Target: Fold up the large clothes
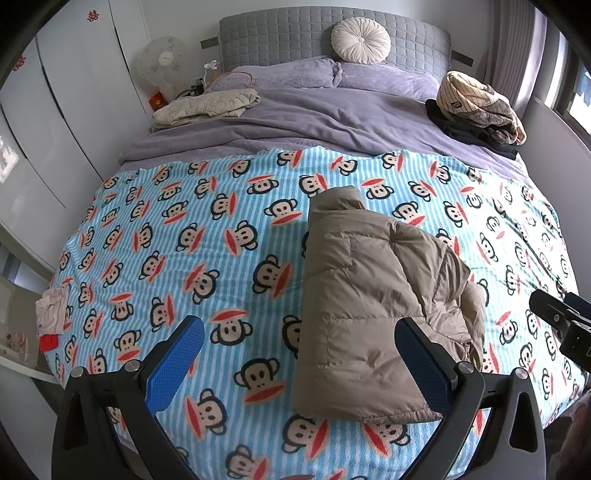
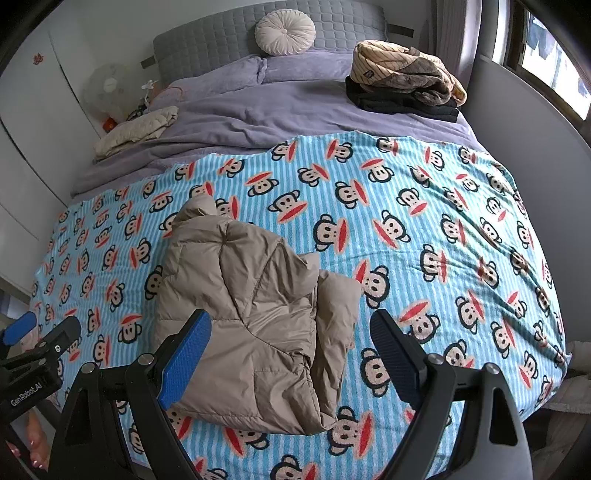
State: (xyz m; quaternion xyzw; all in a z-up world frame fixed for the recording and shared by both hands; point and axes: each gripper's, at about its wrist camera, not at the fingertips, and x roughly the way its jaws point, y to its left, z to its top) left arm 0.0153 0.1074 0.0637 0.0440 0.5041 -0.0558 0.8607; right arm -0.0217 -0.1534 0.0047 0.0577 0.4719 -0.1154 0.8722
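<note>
One bed carries everything here. At its left edge, in the left wrist view, a small pinkish cloth (image 1: 53,311) with a red scrap under it hangs at the side of the monkey-print blanket (image 1: 192,236). Farther back on the left lies one cream quilted garment (image 1: 207,107), folded, on the purple duvet (image 1: 332,122), with one white fan (image 1: 161,62) behind it by the wall. The left half of the blanket is bare and flat, the widest free room on the bed.

The left gripper (image 1: 299,354) hangs above the near edge with its jaws spread wide and nothing between the pads; its right finger overlaps the near right part of the jacket in the picture, but contact cannot be told.

One beige puffer jacket (image 1: 369,295) lies folded into a long bundle a little right of the blanket's middle, running from the near edge towards the headboard, one sleeve fold sticking out on its right side.

The right gripper (image 2: 290,354) also stands wide open and empty, its two blue pads straddling the jacket's near end from above. Right of the jacket (image 2: 251,295) the blanket (image 2: 443,240) is free again, slightly wrinkled towards the right edge.

At the far right sits one pile of clothes (image 2: 402,81), a striped tan piece on dark ones. Against the grey headboard (image 2: 207,44) leans one round cushion (image 2: 285,32), with two purple pillows below it.
</note>
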